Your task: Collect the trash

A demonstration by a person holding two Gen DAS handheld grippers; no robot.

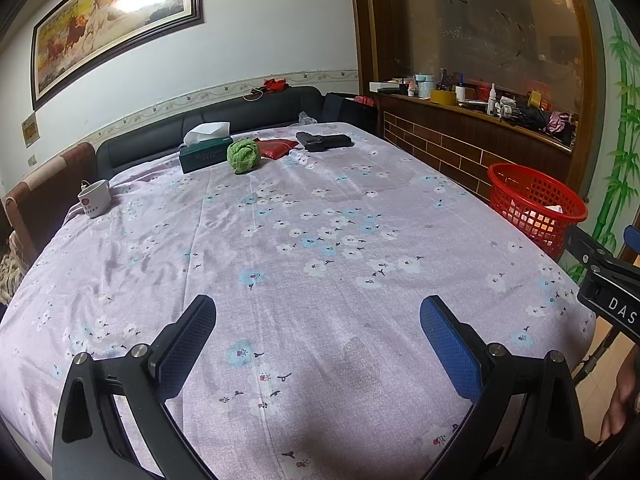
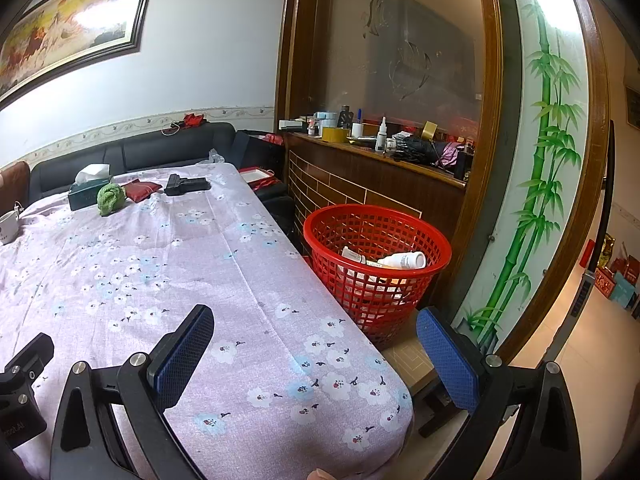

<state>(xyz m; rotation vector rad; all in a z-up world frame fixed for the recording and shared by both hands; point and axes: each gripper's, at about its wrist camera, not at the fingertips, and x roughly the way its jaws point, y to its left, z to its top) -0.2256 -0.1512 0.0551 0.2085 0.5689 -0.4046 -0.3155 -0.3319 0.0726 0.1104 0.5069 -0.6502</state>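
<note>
A red mesh basket (image 2: 376, 236) stands on the floor by the table's right side, also in the left wrist view as the basket (image 1: 536, 204). Inside it lie a white bottle (image 2: 404, 260) and other white scraps. My left gripper (image 1: 318, 340) hangs open over the near part of the flowered tablecloth (image 1: 304, 240), with nothing between its fingers. My right gripper (image 2: 314, 354) is open too, over the table's near right corner, the basket just beyond it. A green crumpled cloth (image 1: 243, 155) lies at the table's far end.
At the far end sit a tissue box (image 1: 204, 152), a red pouch (image 1: 276, 147), a black case (image 1: 324, 141) and a white mug (image 1: 94, 198). A dark sofa (image 1: 224, 120) runs behind the table. A cluttered wooden ledge (image 2: 380, 152) lies to the right, tiled floor (image 2: 580, 344) beyond.
</note>
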